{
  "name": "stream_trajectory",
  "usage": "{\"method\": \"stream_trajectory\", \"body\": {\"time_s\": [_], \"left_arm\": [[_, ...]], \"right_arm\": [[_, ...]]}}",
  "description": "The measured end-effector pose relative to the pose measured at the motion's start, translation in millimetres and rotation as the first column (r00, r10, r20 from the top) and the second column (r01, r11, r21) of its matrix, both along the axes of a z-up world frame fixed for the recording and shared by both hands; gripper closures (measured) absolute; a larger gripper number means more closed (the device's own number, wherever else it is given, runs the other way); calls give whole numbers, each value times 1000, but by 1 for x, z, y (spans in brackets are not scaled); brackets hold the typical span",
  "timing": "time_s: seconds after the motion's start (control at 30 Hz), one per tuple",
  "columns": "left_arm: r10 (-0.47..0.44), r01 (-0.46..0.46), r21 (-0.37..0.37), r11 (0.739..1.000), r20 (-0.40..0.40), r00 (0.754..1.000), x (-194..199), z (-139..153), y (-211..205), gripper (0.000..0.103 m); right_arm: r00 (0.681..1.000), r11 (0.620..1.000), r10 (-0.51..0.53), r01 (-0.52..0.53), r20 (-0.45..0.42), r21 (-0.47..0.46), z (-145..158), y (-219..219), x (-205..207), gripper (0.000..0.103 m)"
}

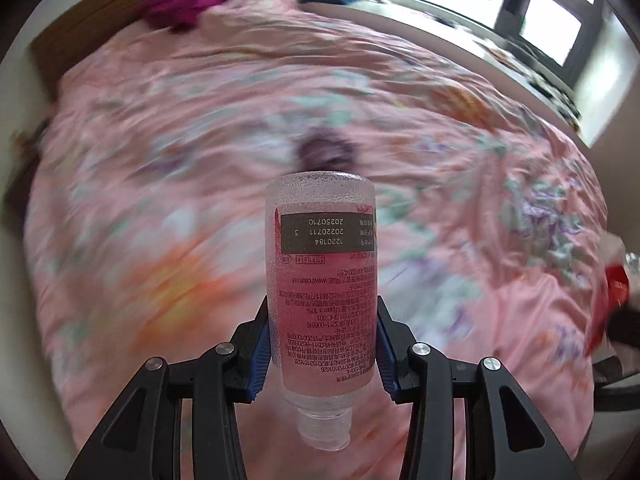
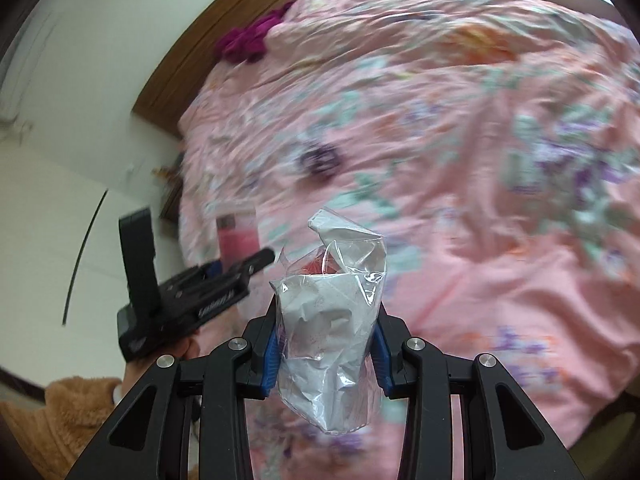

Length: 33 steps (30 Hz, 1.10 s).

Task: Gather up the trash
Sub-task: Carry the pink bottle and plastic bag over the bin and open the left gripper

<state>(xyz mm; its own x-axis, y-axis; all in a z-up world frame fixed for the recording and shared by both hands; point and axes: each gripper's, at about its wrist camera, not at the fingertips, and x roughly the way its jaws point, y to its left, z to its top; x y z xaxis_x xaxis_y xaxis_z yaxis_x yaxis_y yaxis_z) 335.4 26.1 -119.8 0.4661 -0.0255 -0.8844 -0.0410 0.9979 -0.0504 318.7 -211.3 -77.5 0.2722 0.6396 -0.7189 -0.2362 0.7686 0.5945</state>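
Observation:
My left gripper is shut on a clear plastic bottle with a pink printed label, held cap toward the camera above the bed. The same bottle and the left gripper show at the left of the right wrist view. My right gripper is shut on a crumpled clear plastic wrapper with white paper and a bit of red inside. That wrapper shows as a red and clear shape at the right edge of the left wrist view.
A bed with a pink floral duvet fills both views, blurred by motion. A magenta cloth lies by the wooden headboard. A window is at the far right. A brown plush toy sits at lower left.

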Motion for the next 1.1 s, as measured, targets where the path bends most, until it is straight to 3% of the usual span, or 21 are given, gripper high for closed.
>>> {"method": "stream_trajectory", "body": {"time_s": [0.2,0.33,0.4,0.5,0.73,0.9,1.1], "left_arm": [[211,-211,10,977,25,977,-108,26,93,57],[367,-367,34,930,7,930,-202,31,159,57],[420,-419,42,907,-9,907,-241,30,183,57],[527,-525,44,850,-40,849,-317,26,225,57],[680,-681,31,732,-86,728,-449,10,278,57],[731,-738,10,675,-139,668,-513,-10,294,57],[749,-781,-62,622,-244,616,-567,-64,310,57]], "right_arm": [[979,979,201,-201,15,14,9,99,-32,66],[935,935,353,-354,19,16,13,179,-73,66],[899,899,438,-438,18,16,14,225,-101,66],[844,844,536,-536,18,7,14,278,-141,66],[672,672,740,-740,-21,-18,-1,395,-257,66],[542,542,835,-840,-96,-28,-34,453,-333,66],[461,459,863,-886,-204,-63,-87,498,-386,66]]}}
